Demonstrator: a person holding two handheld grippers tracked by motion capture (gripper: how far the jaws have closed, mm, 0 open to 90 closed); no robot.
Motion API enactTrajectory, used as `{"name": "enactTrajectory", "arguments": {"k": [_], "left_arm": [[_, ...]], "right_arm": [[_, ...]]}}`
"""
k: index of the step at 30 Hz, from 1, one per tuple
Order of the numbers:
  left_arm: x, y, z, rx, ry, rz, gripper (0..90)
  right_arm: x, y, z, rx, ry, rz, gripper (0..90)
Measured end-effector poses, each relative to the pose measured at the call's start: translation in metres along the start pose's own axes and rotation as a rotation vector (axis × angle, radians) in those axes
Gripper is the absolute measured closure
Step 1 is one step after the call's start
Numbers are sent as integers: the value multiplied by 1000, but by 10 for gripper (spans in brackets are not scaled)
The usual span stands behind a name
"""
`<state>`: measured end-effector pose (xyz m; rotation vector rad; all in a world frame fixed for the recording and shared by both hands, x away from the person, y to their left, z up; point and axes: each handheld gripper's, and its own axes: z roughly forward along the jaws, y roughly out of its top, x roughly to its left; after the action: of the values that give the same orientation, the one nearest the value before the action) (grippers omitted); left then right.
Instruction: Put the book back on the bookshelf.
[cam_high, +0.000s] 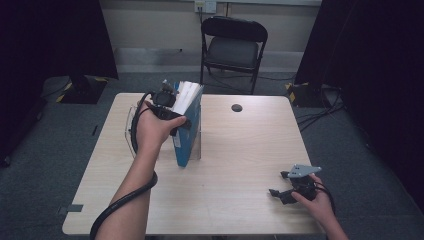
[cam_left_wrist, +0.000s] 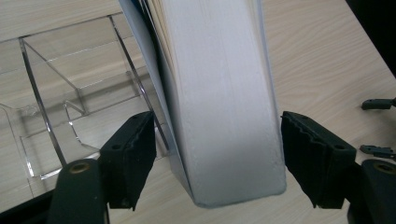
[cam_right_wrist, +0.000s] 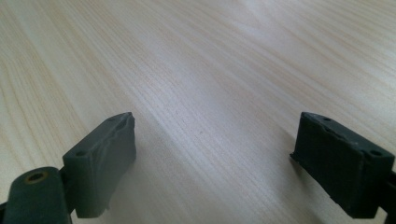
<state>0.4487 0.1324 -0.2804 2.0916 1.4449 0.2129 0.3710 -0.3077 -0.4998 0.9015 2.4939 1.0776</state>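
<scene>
The blue book (cam_high: 187, 125) stands upright in the clear acrylic stand (cam_left_wrist: 56, 107) on the counter (cam_high: 235, 170), so placing looks done. The left claw (cam_left_wrist: 217, 158) straddles it, pads clear; withdrawing remains. The right claw (cam_high: 278, 184) rests wide and empty near the counter's front edge.

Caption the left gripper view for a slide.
Left tool open astride a thick blue-covered book, pads clear of it, beside a clear acrylic stand on the pale wooden table.

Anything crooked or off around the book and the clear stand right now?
The blue book leans rather than standing upright in the clear stand. The left hand-held gripper straddles its page edge, pads apart from it. Nothing spilled or damaged.
</scene>
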Motion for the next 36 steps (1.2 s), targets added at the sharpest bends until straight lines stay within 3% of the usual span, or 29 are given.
{"name": "enactTrajectory", "arguments": {"k": [19,36], "left_arm": [[1,-16,-6,-6,-33,0,205],[10,-35,-8,12,-52,11,190]], "right_arm": [[0,0,0,2,3,1,118],[0,0,0,2,6,-1,118]]}}
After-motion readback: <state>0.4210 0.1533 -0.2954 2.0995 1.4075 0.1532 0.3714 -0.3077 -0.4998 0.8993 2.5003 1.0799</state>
